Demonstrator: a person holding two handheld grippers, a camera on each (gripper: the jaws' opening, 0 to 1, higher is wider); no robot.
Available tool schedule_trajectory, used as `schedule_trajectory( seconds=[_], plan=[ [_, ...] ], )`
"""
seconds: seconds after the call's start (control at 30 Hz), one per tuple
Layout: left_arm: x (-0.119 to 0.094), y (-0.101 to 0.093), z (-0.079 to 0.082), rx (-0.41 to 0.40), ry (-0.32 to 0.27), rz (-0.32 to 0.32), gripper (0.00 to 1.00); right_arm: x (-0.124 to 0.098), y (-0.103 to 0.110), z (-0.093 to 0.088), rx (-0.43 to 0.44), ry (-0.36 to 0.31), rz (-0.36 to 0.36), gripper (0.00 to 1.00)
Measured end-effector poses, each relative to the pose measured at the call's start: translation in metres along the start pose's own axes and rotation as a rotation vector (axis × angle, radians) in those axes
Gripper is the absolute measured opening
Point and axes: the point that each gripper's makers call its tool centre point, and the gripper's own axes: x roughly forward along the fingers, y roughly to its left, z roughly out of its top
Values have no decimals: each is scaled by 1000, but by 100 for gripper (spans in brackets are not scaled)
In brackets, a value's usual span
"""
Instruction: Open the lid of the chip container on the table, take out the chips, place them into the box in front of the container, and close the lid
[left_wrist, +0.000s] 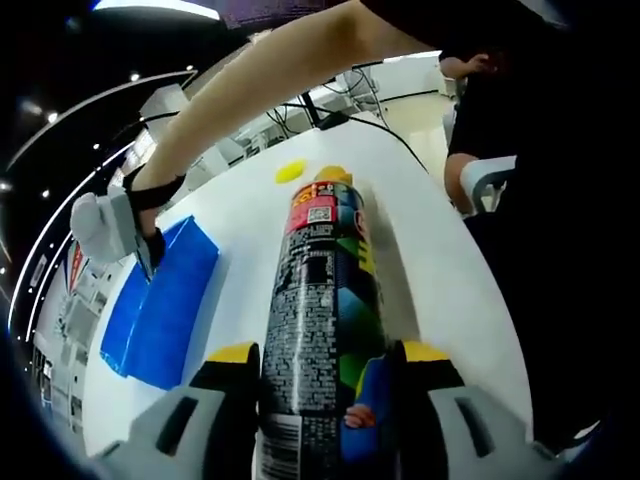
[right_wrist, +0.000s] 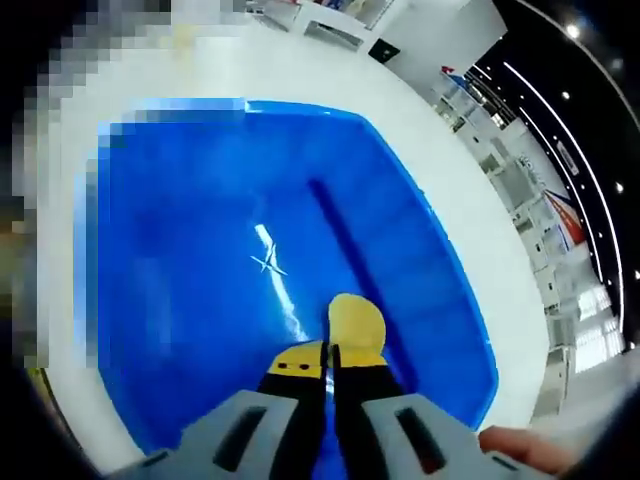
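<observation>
Hovering chip (right_wrist: 356, 326) inside blue box (right_wrist: 200, 250) rim

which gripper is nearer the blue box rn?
Right. The right gripper is over the blue box, jaws shut on a chip. The left gripper sits off to the side on the white table, jaws clamping the chip container.

White table (left_wrist: 440, 250) carries blue box (left_wrist: 160, 305) and yellow lid (left_wrist: 290, 171).
</observation>
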Motion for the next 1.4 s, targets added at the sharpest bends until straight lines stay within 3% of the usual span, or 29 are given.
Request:
schedule_trajectory(
  seconds=[0.13, 0.27, 0.37, 0.43, 0.63, 0.87, 1.07, 1.27, 1.4],
  plan=[
    [0, 1, -1, -9, 3, 0, 55, -1, 0, 1, 59, -13, 36, 4],
    [0, 1, -1, -13, 0, 0, 55, -2, -5, 3, 73, -48, 31, 13],
    [1, 2, -1, -15, 1, 0, 55, 3, -7, 0, 92, -49, 32, 15],
    [2, 2, 0, -20, -3, 3, 55, -5, -1, -1, 99, -58, 25, 16],
    [2, 2, 0, -23, 5, -2, 55, -19, -13, 12, 143, -133, -11, 18],
    [2, 1, 0, -21, 7, -1, 55, -53, -27, 26, 207, -214, -17, 22],
    [3, -1, 1, -30, 17, 1, 55, -101, -39, 29, 209, -281, -42, 24],
    [3, -2, 1, -31, 21, 1, 55, -168, -52, 27, 233, -352, -58, 27],
    [3, -2, 2, -32, 25, 0, 55, -221, -48, 30, 244, -445, -53, 28]
  ],
)
